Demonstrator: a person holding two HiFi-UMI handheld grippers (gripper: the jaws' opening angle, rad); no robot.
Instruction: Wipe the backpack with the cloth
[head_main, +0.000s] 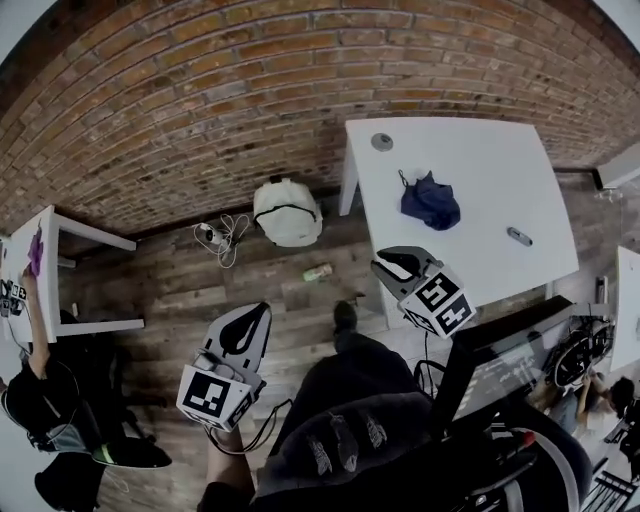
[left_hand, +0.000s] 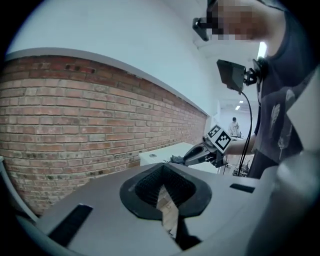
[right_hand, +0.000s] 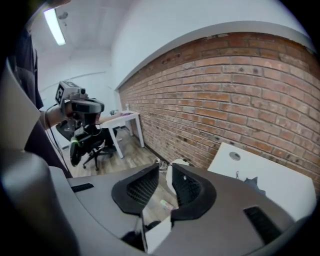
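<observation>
The backpack (head_main: 287, 212) sits on the floor by the brick wall (head_main: 180, 110), just off the far left corner of the white table (head_main: 500, 170). The cloth (head_main: 430, 200) lies in a heap near the middle of the table. Nothing touches either one.

The left tongs (left_hand: 162, 170) are closed on nothing. The right tongs (right_hand: 167, 172) are open just a crack, with nothing inside, near the table's front left corner. That crack looks too small for the cloth, so the tongs might only push it away.

A small bottle (head_main: 318, 271) and a tangle of cords (head_main: 218, 238) lie on the floor near the backpack. A foot could kick them.
</observation>
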